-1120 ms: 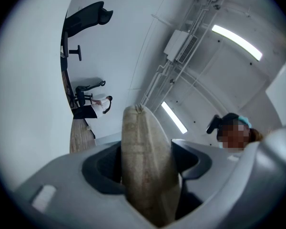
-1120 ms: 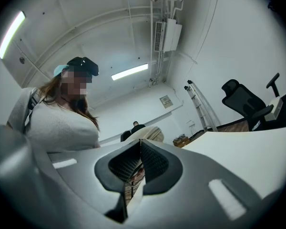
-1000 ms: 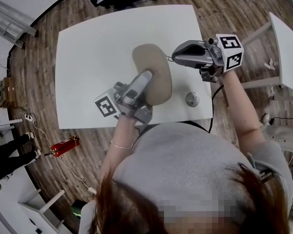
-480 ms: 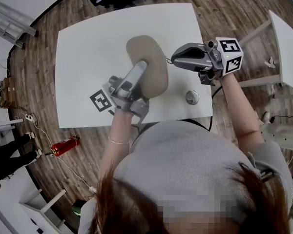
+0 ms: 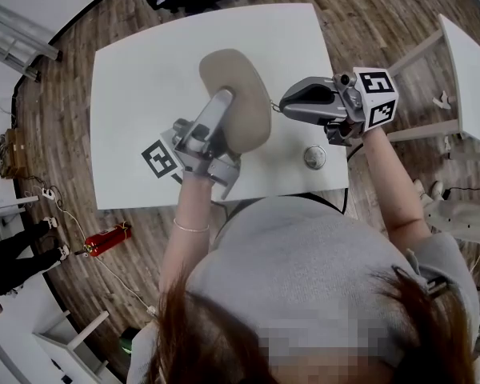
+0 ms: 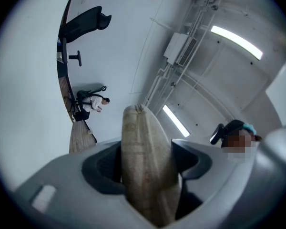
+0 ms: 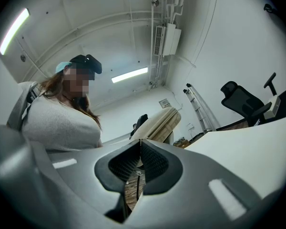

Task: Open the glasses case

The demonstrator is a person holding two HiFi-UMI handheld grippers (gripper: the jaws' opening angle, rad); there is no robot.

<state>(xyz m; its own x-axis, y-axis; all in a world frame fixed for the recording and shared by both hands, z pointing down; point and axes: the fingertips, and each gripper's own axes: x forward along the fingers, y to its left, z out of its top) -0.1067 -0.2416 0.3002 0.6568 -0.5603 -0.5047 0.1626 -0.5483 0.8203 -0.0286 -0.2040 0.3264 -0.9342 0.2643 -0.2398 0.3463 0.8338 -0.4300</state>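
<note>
While the left gripper (image 5: 224,101), jaws half apart, clamps the beige glasses case (image 5: 242,74) from 7 o'clock above the white table (image 5: 136,94), the right gripper (image 5: 286,102), at the case's 3 o'clock, pinches its zipper pull (image 5: 277,106), jaws together.

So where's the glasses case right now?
The glasses case is near the middle of the head view, held up over the white table, pinched in the left gripper, with the right gripper close on its right.
</note>
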